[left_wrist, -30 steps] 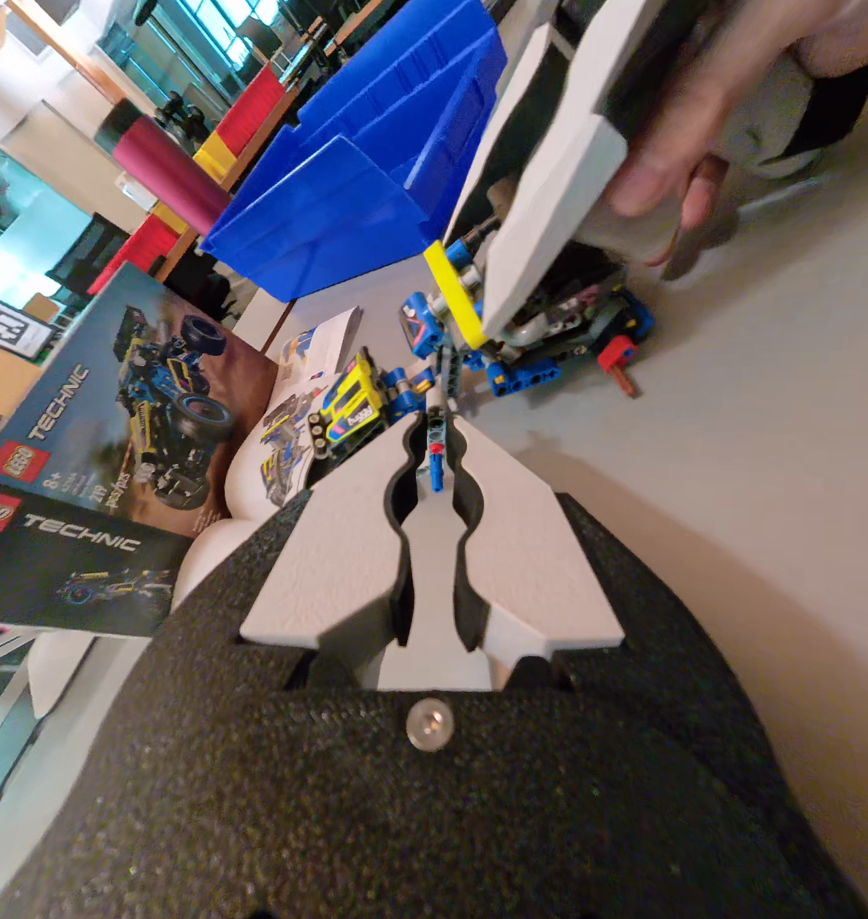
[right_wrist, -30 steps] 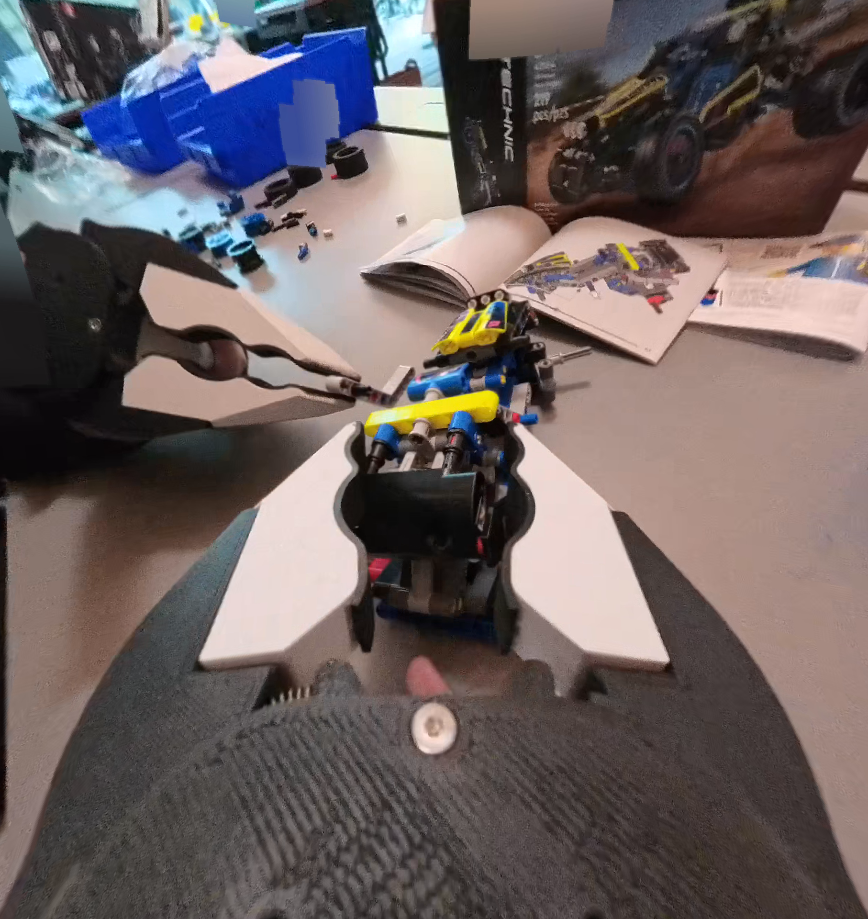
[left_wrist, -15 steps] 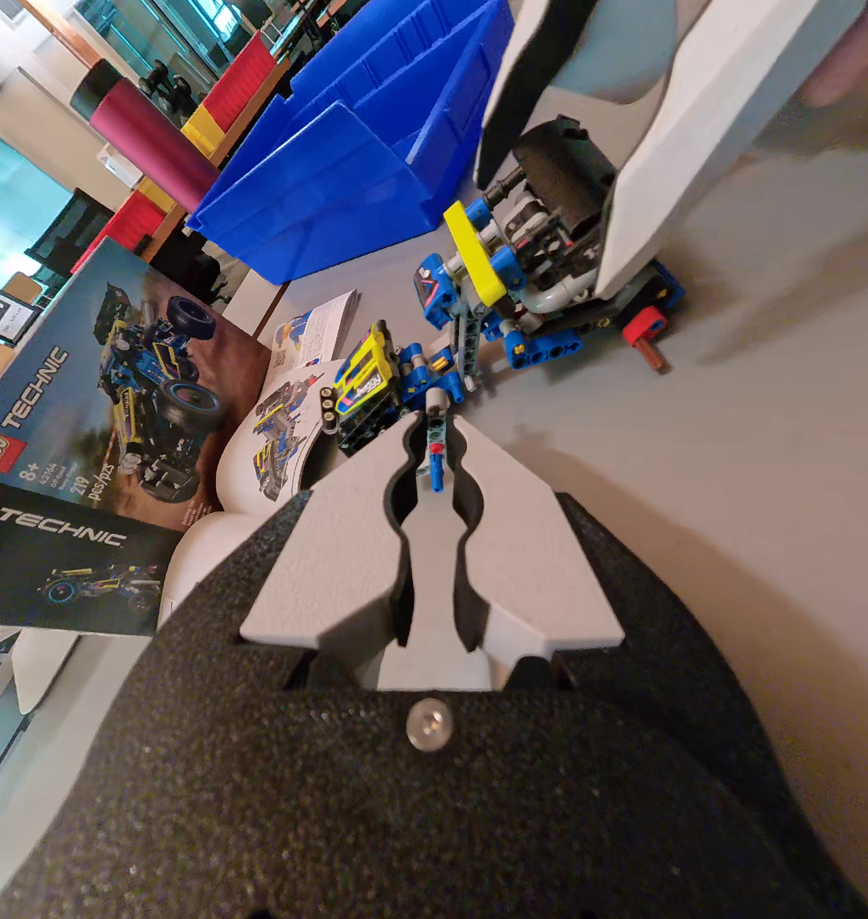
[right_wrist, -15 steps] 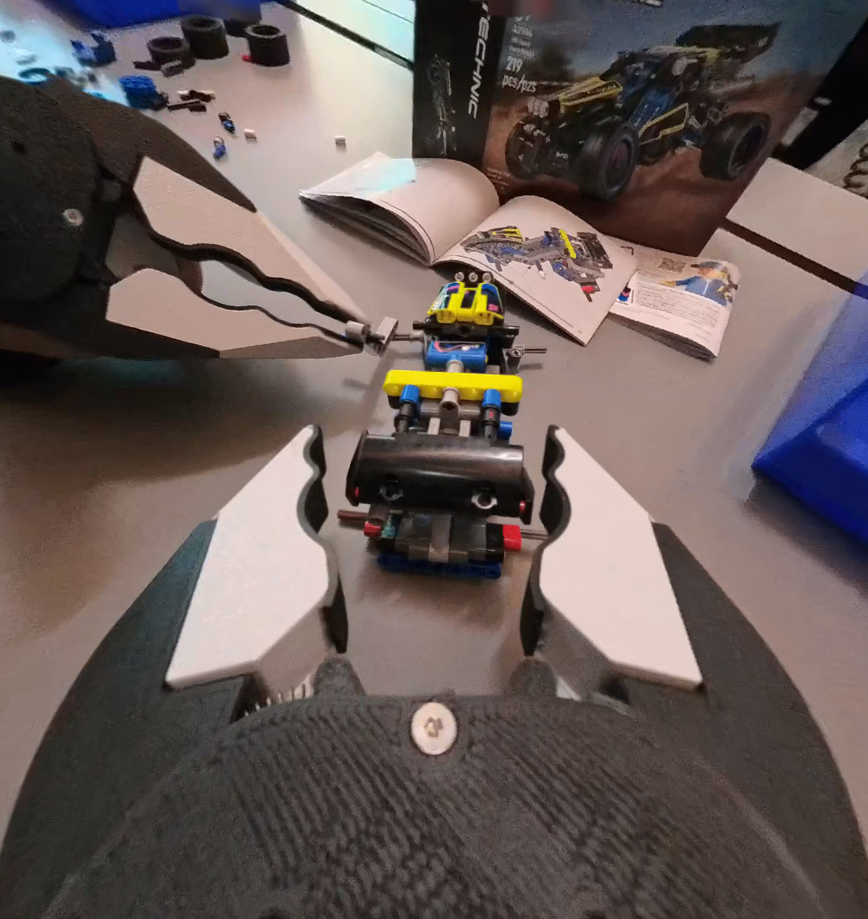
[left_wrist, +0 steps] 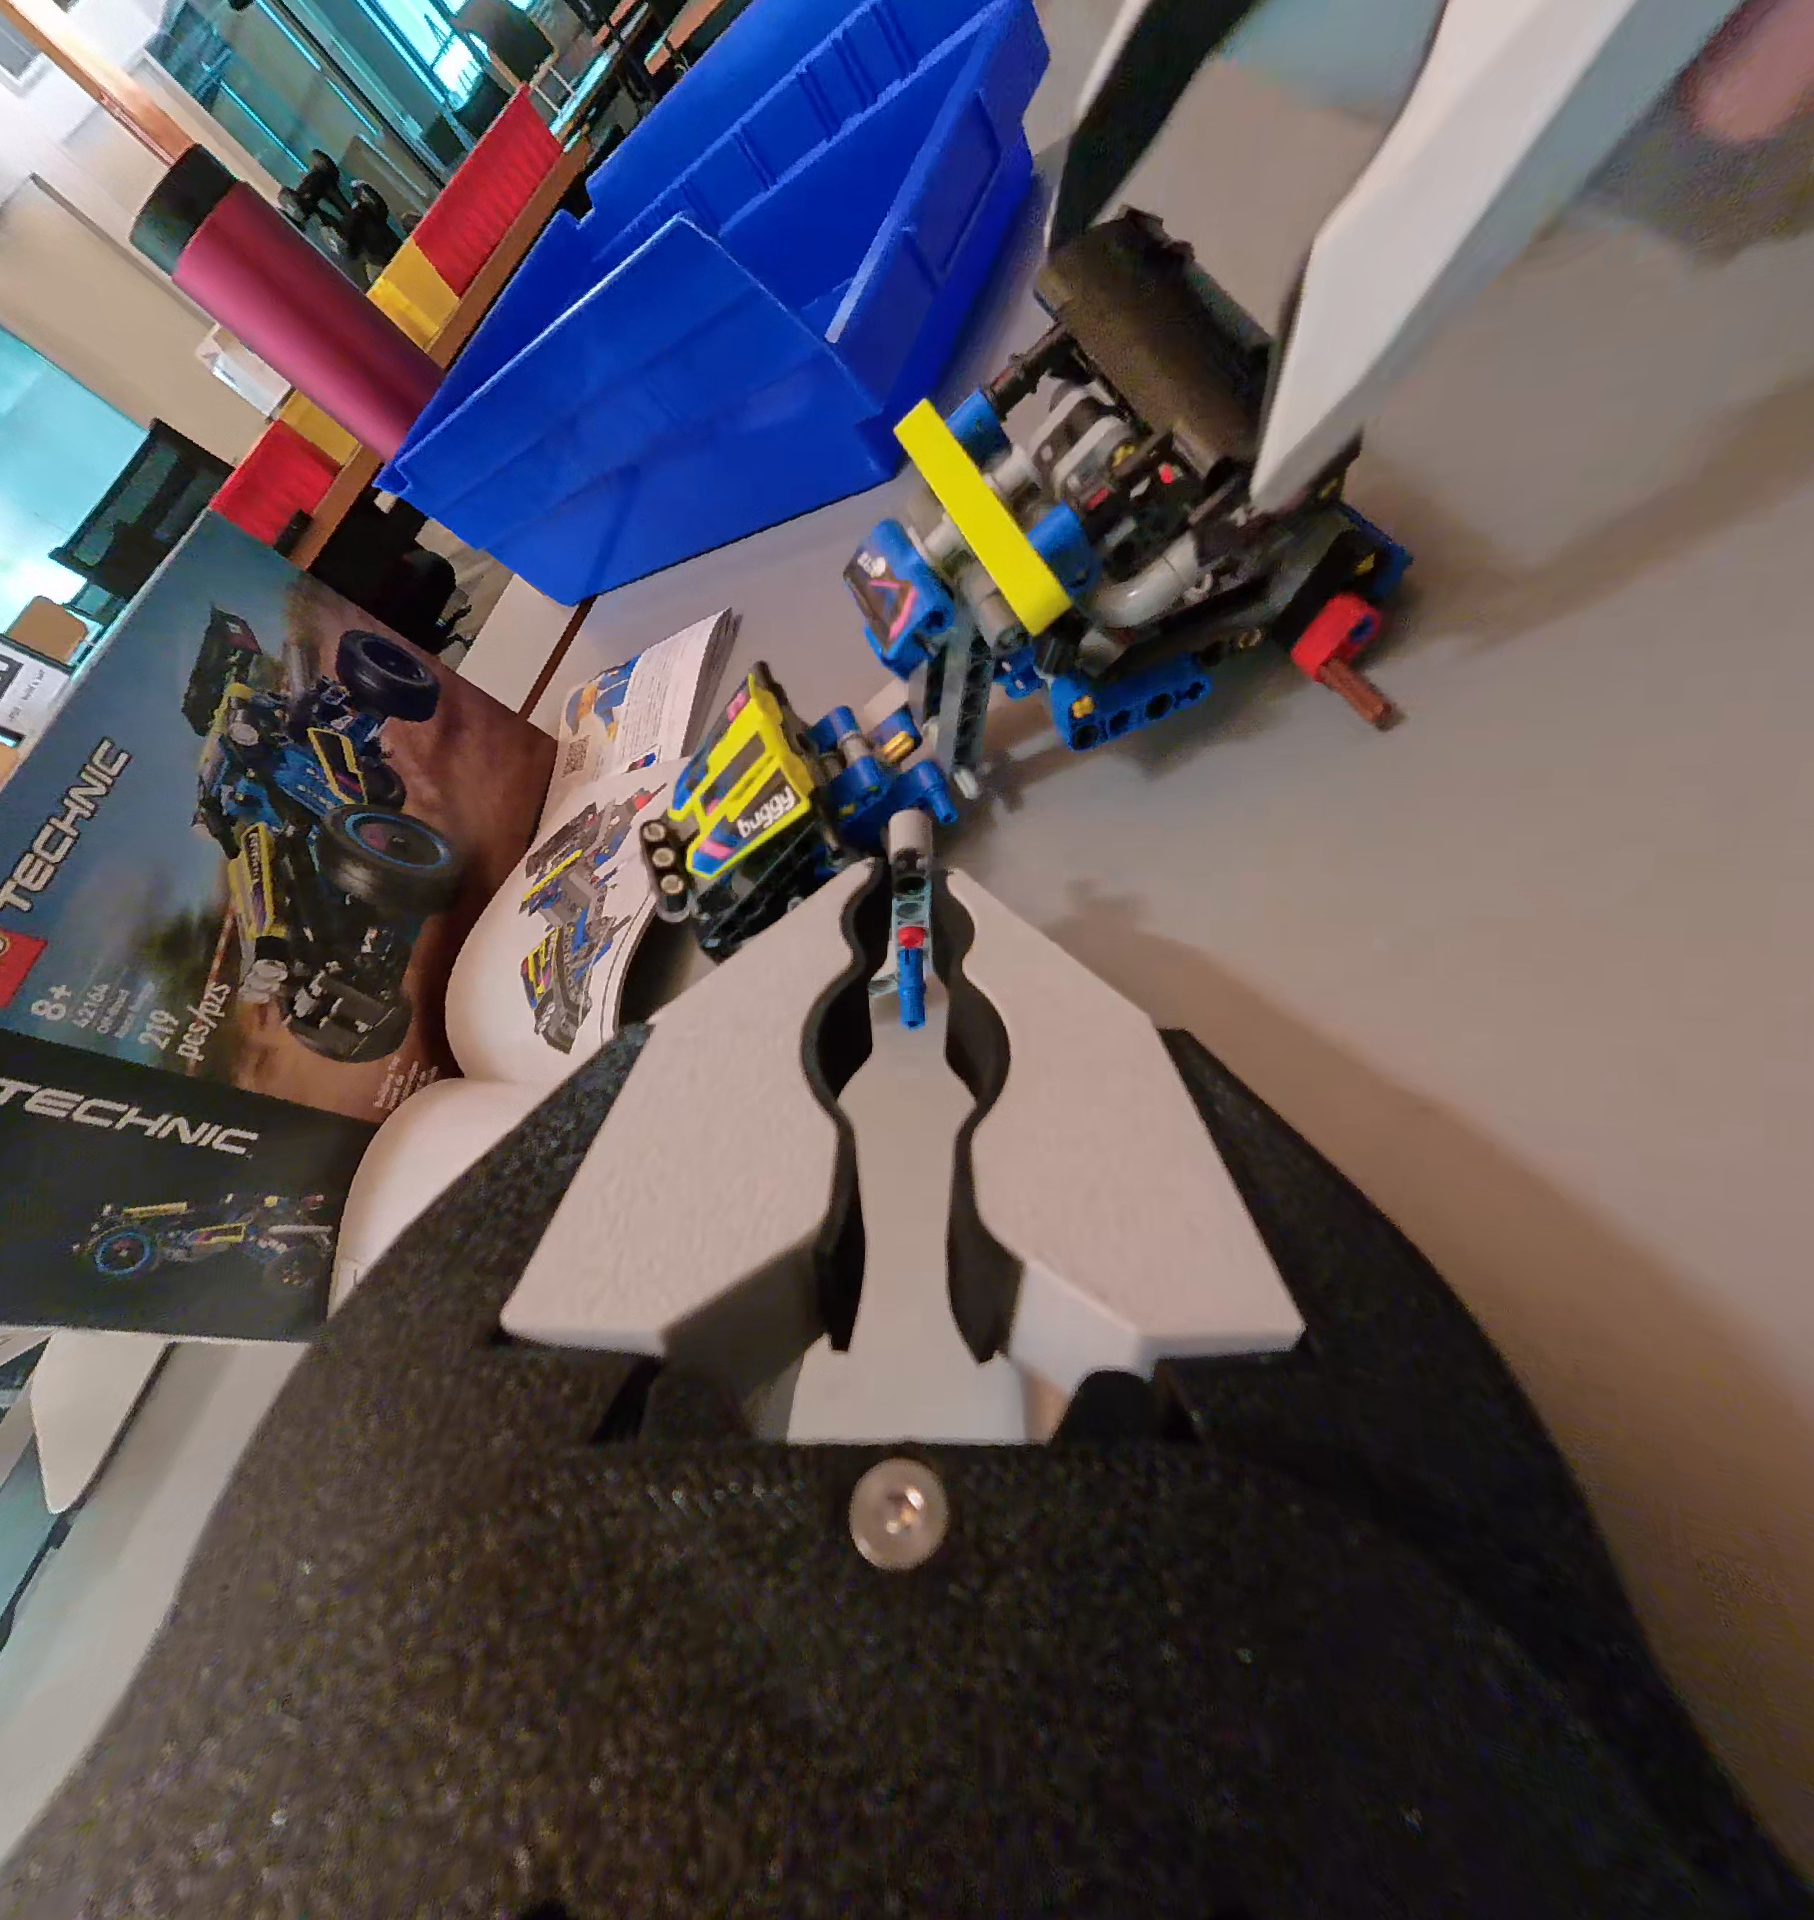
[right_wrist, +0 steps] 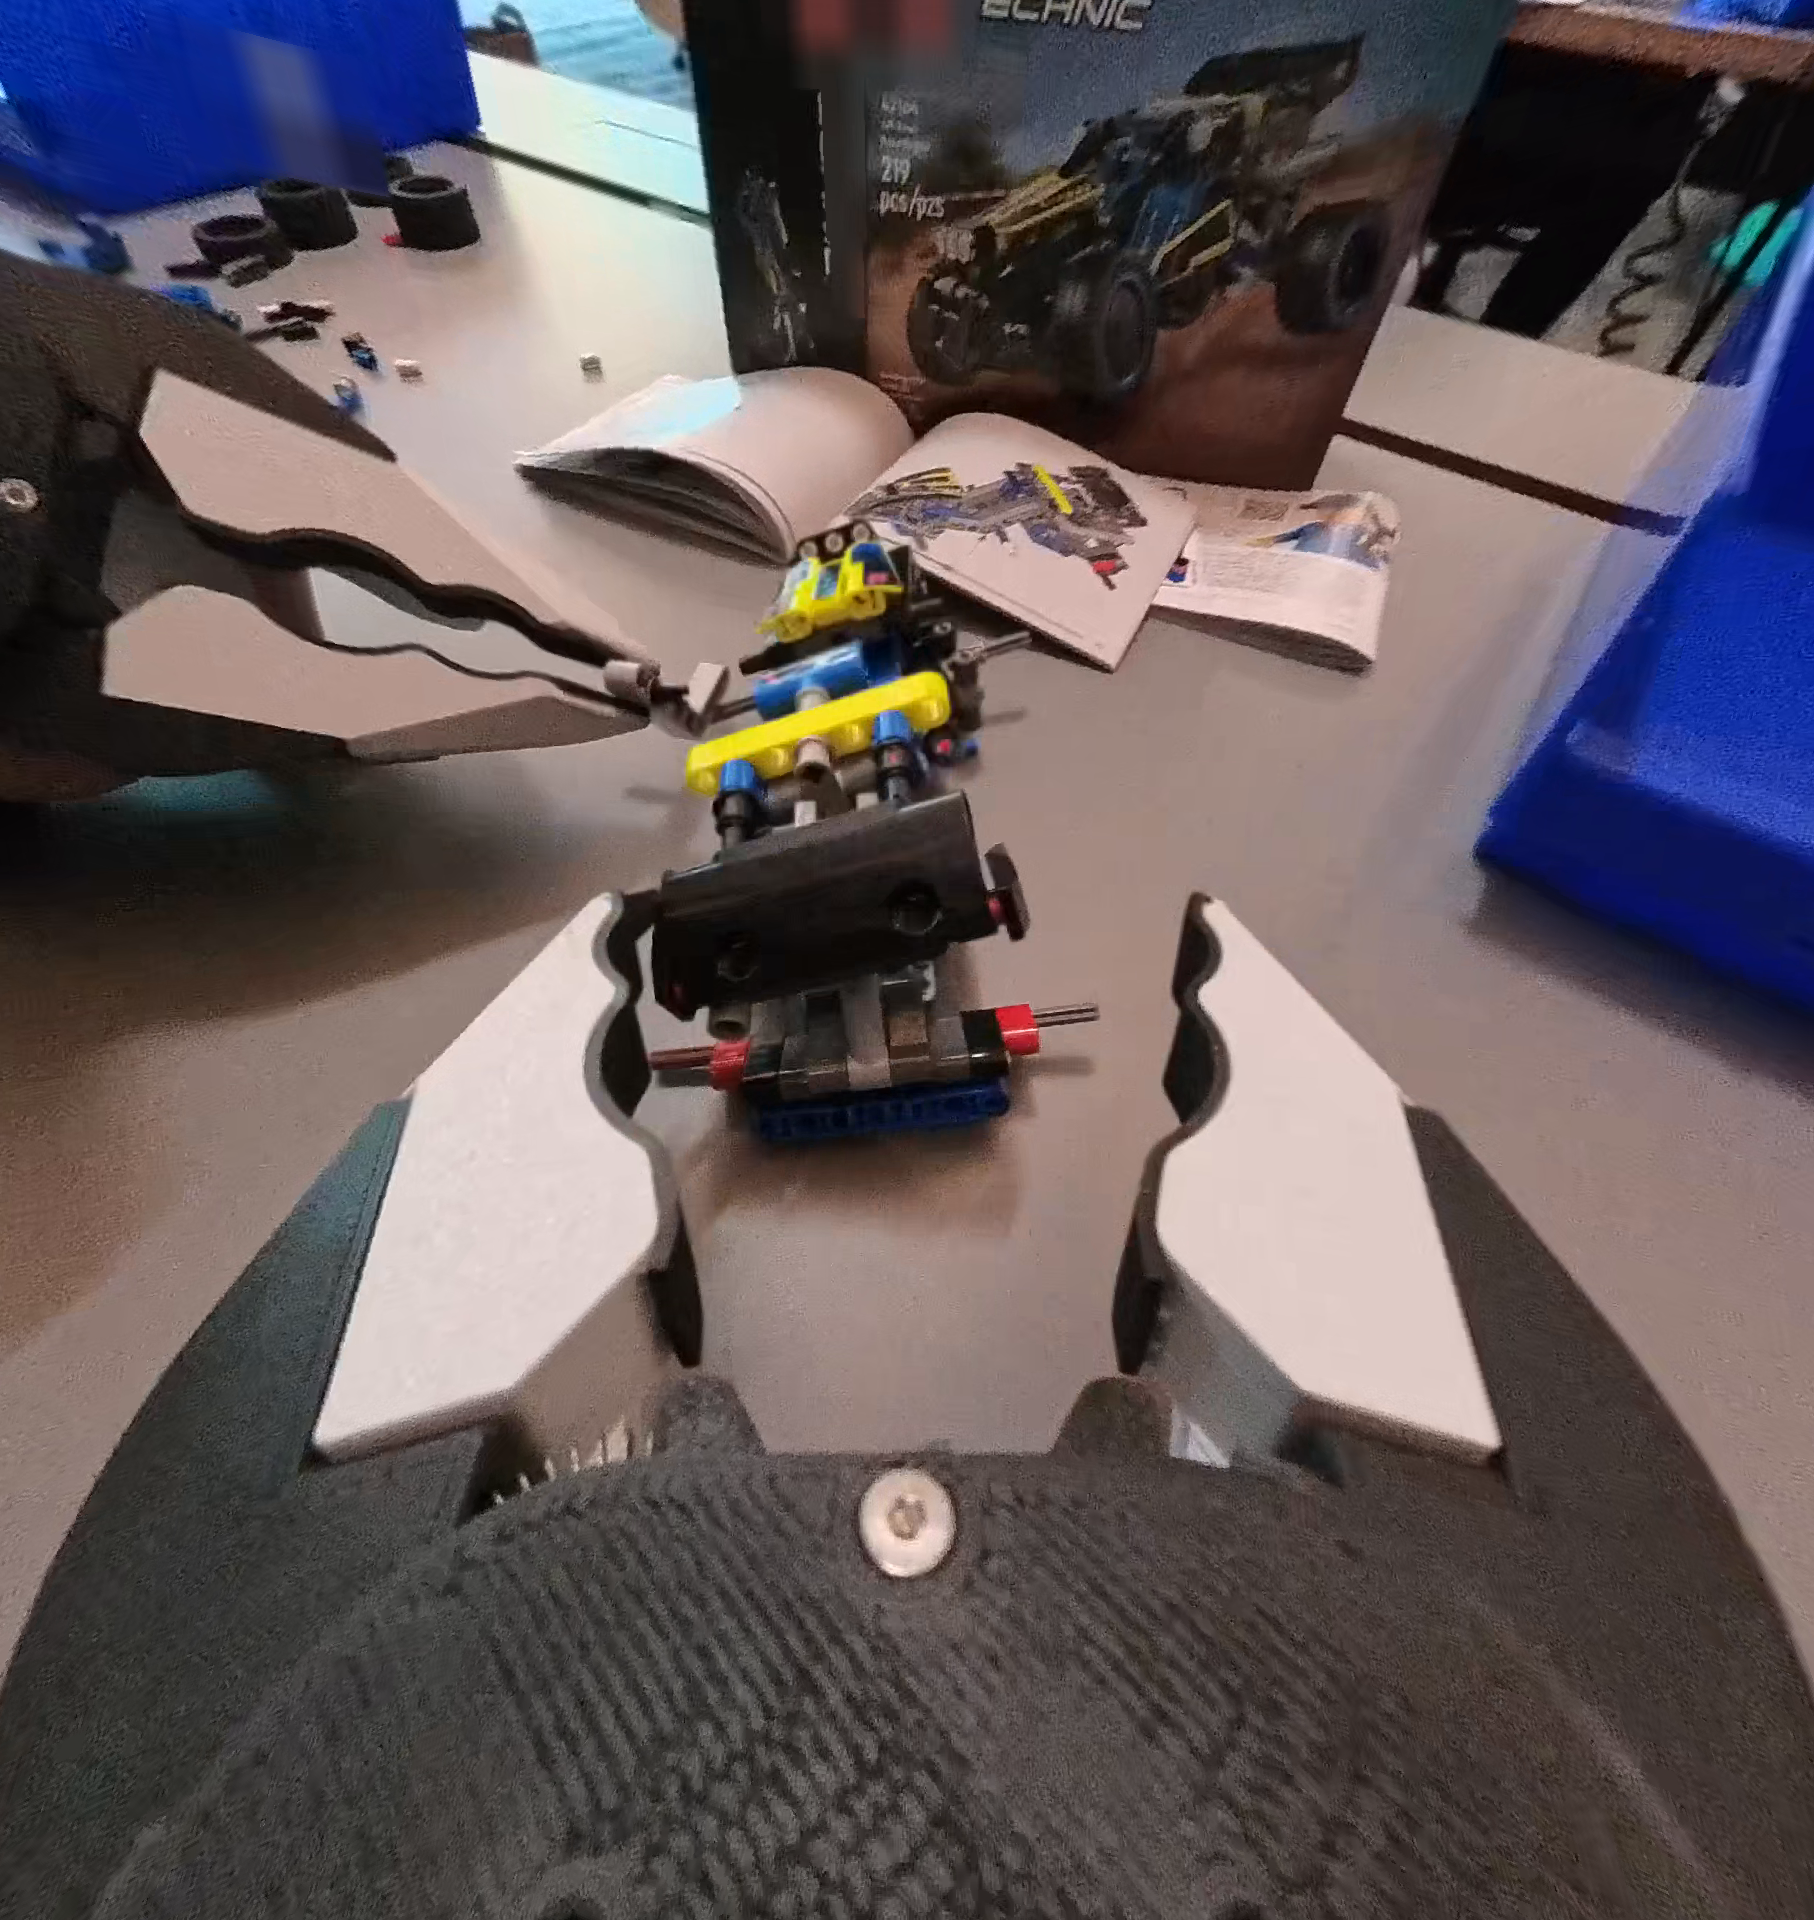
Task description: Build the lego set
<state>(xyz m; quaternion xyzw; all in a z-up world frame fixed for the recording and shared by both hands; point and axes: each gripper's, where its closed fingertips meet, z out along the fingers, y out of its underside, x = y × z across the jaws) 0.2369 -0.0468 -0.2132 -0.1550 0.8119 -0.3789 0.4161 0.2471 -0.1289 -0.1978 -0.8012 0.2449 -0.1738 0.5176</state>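
Observation:
My left gripper (left_wrist: 908, 940) is shut on a small grey toy-brick connector with a blue pin and a red dot (left_wrist: 911, 935), held just above the table. It also shows in the right wrist view (right_wrist: 633, 691), with its tips beside the yellow beam of the buggy chassis. The part-built buggy chassis (right_wrist: 841, 935), black, blue and yellow with red axle ends, rests on the grey table (right_wrist: 1298, 831). My right gripper (right_wrist: 903, 925) is wide open around the chassis's rear end. Its left finger (right_wrist: 529, 1143) is close beside the black block and its right finger stands well clear. The chassis also shows in the left wrist view (left_wrist: 1121, 540).
An open instruction booklet (right_wrist: 882, 488) and a leaflet (right_wrist: 1287, 561) lie behind the chassis, in front of the upright set box (right_wrist: 1090, 208). Blue bins stand at the right (right_wrist: 1713, 675) and far left. Tyres and small loose pieces (right_wrist: 363, 218) lie at the back left.
My right gripper opened wide, let go of the chassis and drew back; the chassis now rests on the table. My left gripper stayed shut on the small connector near the chassis's front.

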